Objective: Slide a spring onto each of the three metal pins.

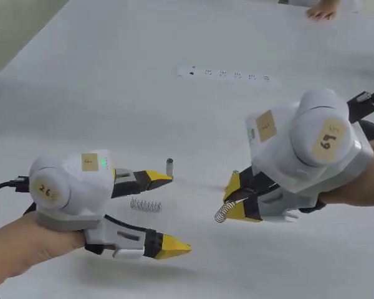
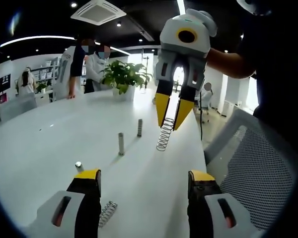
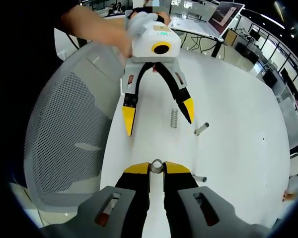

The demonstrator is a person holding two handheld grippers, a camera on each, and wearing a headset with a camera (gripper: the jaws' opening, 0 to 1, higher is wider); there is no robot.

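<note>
**Right gripper clamping a spring, left gripper gaping beside the pins**

In the head view the right gripper is hanging over the white table. Its yellow-tipped jaws are clamped on one end of a spring, and the free coils are dangling down and to the left of the tips. In the right gripper view the round end of that coil is sitting pinched between the two jaw tips.

The left gripper is facing it from the other side, with its jaws standing wide apart and gripping nothing. A second spring is lying flat on the table between those parted jaws, touching neither. One metal pin is standing upright just beyond the left gripper's upper jaw tip.

The left gripper view is showing three pins standing in a row that runs away across the table: a near pin, a middle pin and a far pin. The far pin is looking ribbed along its length, and whether a spring is already sitting on it cannot be told. In that view the held spring is hanging near the far pin, just to its right and not touching it.

A power strip is lying farther back on the table.
</note>
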